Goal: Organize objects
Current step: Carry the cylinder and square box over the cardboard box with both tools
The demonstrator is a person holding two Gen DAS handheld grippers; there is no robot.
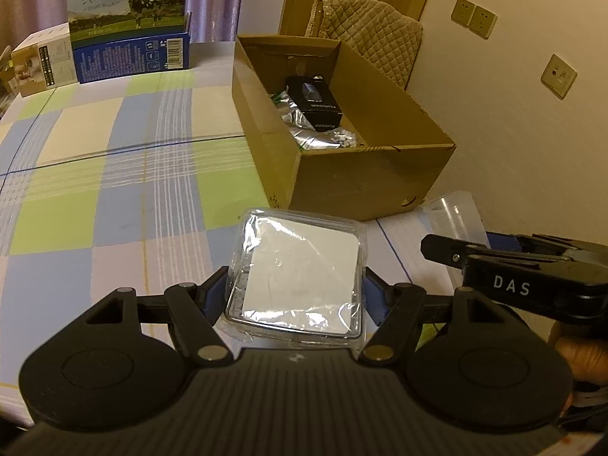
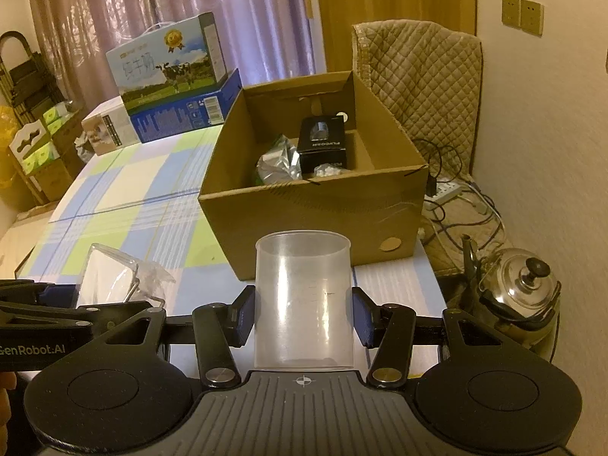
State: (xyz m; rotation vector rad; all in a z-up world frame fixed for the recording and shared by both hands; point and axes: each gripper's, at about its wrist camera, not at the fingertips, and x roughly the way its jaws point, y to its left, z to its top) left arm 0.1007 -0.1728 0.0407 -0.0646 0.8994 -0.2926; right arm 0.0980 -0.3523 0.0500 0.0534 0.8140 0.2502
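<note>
1. Checked cloth in blue, green and cream covers the table [image 1: 114, 159], with curtains and a wooden door behind and a pale wall with sockets on the far right side.

2. An open cardboard box [image 2: 315, 209] sits at the table's far right corner. Already inside it are a black carton [image 2: 323, 142], a crumpled silvery bag [image 2: 277, 163] and some small white bits I cannot identify.

3. The left gripper [image 1: 294, 296] is closed partway on a clear plastic-wrapped square pack [image 1: 300, 277] — both blue pads [image 1: 214, 296] press its side edges. The pack lies flat between the fingers, its far edge pointing toward the box.

4. The right gripper [image 2: 302, 319] brackets an upright translucent measuring cup [image 2: 304, 300]. Its pads sit at the cup's walls; the left one looks to be touching, but whether the right one has real contact is hard to judge through the fisheye, so the grip may be light. The cup's long axis stands vertical, mouth up.

5. The relation that matters: the box lies straight ahead of the right gripper, its near wall just beyond the cup, while from the left gripper it lies ahead and off to the right. The right hand is therefore the nearer one and has the straighter line in.

6. Both loads probably need lifting above the box's near wall before going forward — the wall stands taller than the flat pack.

7. The two grippers are close side by side, so moving them in together risks a knock.

8. A milk carton case [image 2: 171, 72] and a smaller box [image 2: 106, 133] stand at the table's far end, well apart from all this; a steel kettle [image 2: 520, 285] sits on the floor to the right.
</note>
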